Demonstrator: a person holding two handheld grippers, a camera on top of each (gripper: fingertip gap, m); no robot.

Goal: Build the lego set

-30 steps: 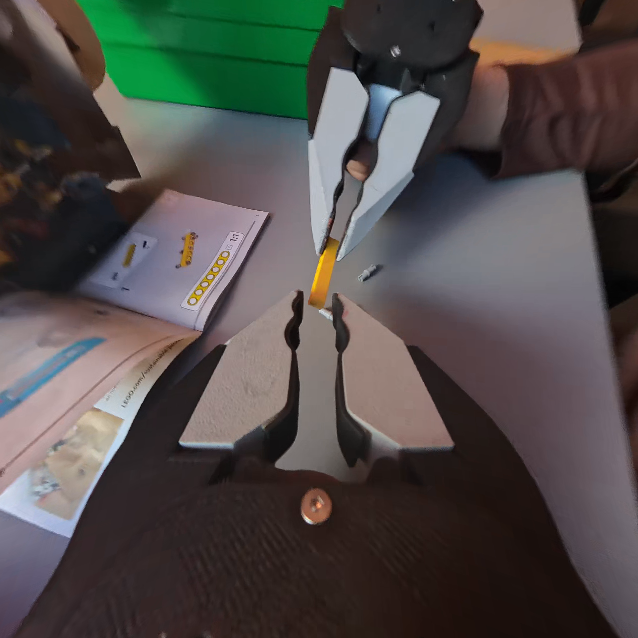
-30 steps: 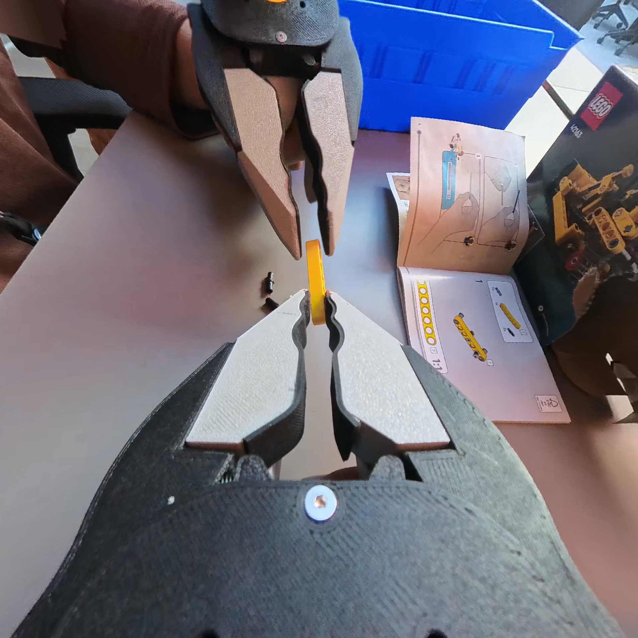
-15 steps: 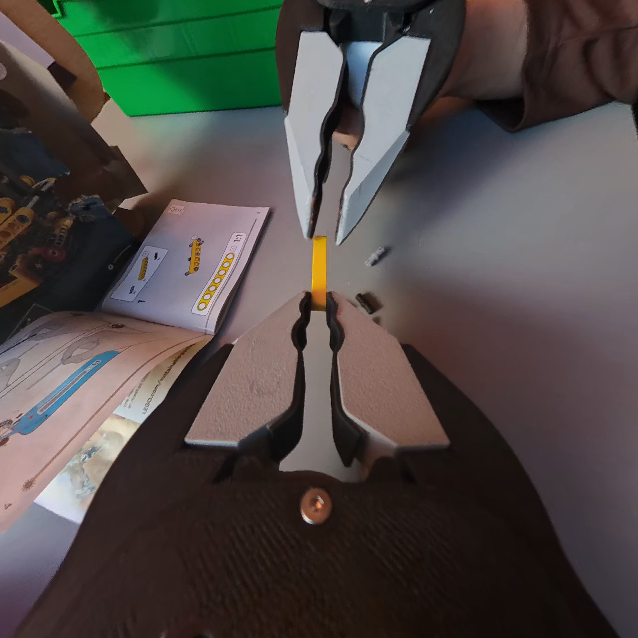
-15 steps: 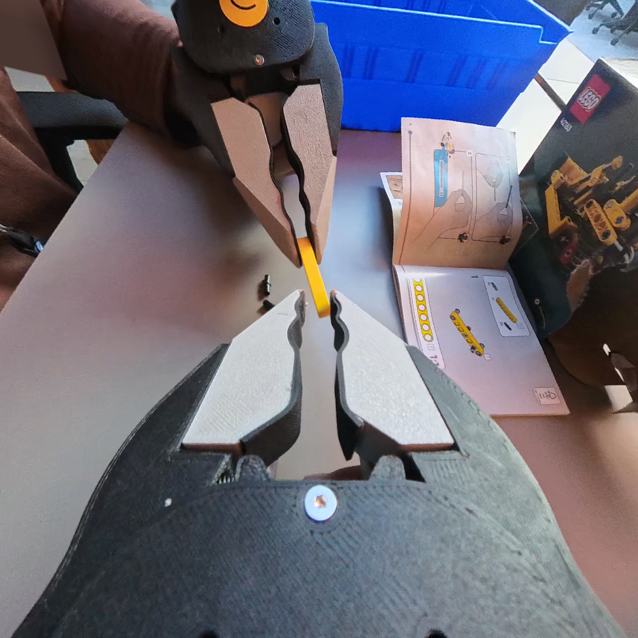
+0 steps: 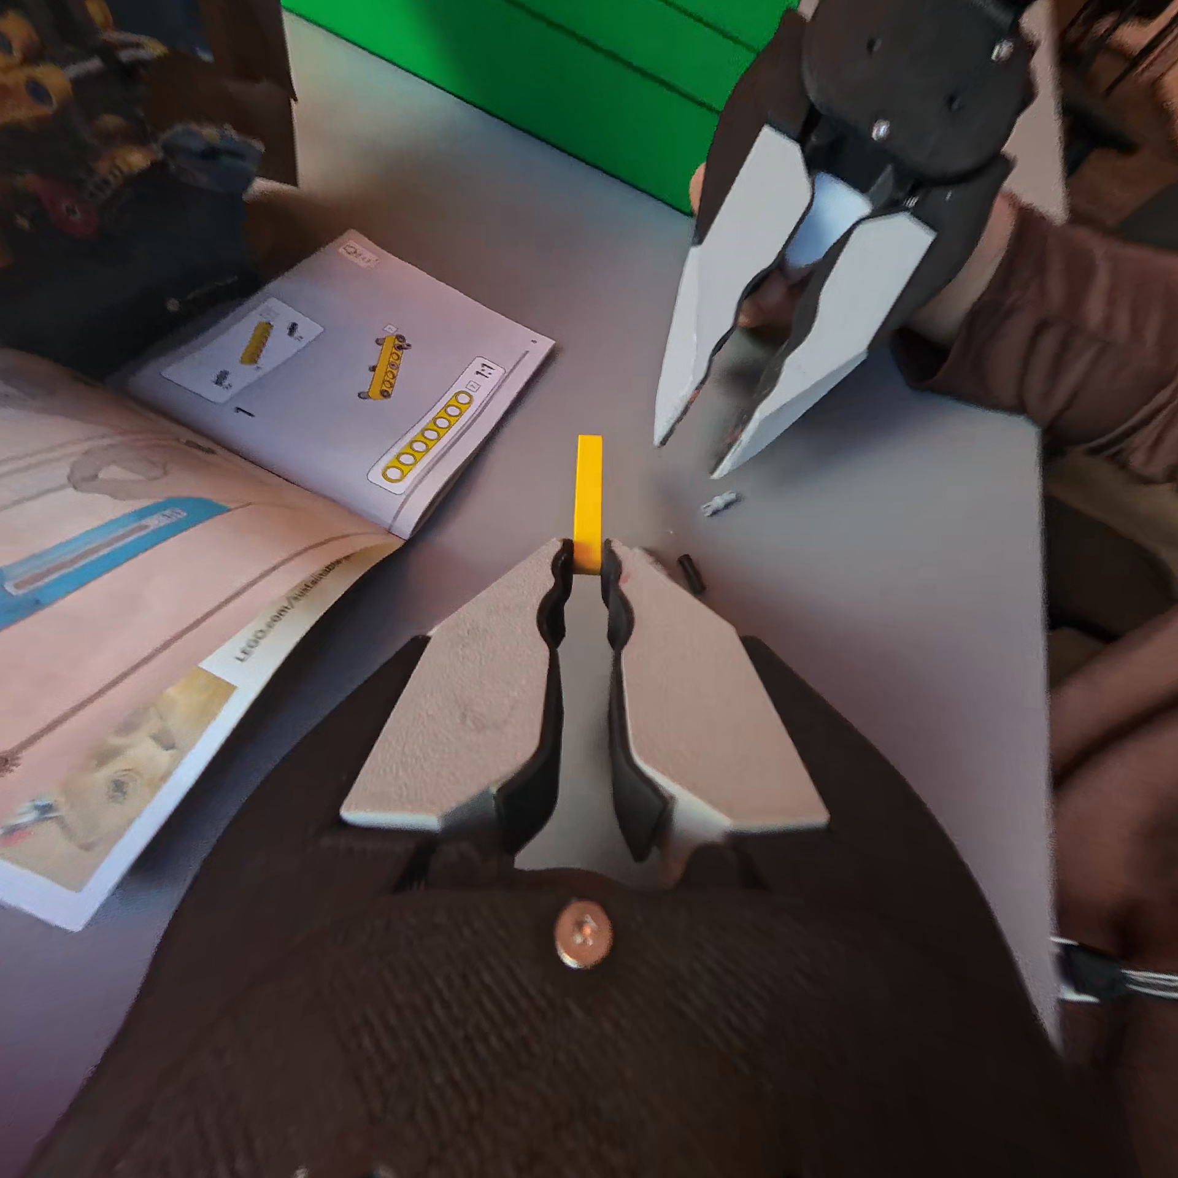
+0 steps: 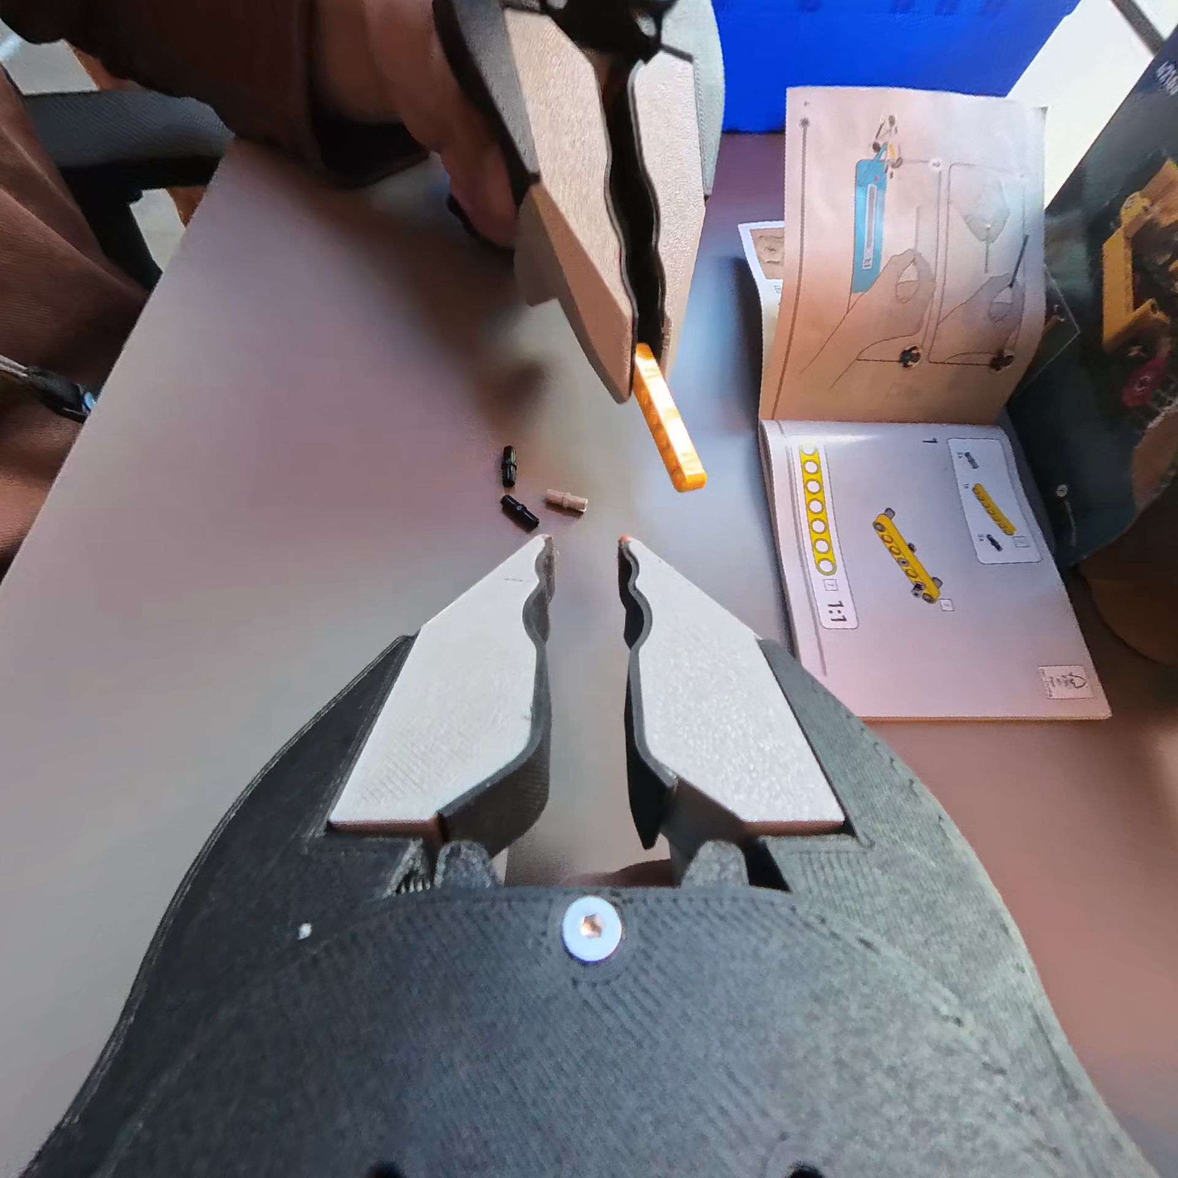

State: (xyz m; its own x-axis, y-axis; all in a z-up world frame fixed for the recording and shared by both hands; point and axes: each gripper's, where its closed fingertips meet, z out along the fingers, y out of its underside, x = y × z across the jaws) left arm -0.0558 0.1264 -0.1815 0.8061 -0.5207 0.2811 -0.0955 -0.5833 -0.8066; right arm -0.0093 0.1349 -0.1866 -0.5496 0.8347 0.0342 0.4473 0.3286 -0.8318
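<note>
My left gripper point(image 5: 588, 553) is shut on one end of a yellow lego beam point(image 5: 588, 494), which sticks out forward above the grey table point(image 5: 860, 637). In the right wrist view the left gripper point(image 6: 640, 382) comes down from the top with the beam point(image 6: 669, 428) slanting out of its tips. My right gripper point(image 6: 586, 542) is open and empty, low over the table; it also shows in the left wrist view point(image 5: 691, 456), right of the beam and apart from it. Two black pins point(image 6: 510, 462) point(image 6: 519, 511) and a tan pin point(image 6: 566, 501) lie on the table just ahead of the right gripper.
An open instruction booklet point(image 5: 357, 382) point(image 6: 911, 561) lies beside the set's box point(image 5: 95, 159) point(image 6: 1115, 319). A green bin point(image 5: 574, 76) and a blue bin point(image 6: 860, 57) stand at the table's ends. The table edge point(image 5: 1045, 701) runs along the person's side. My hands' fingertips stand some 6 cm from each other. Both grippers' tips are roughly 4 cm from the tan pin point(image 6: 566, 501).
The beam passed from my right gripper to my left, which shut on it. The right gripper opened and drew back off to the side; the pins now lie in plain sight.
</note>
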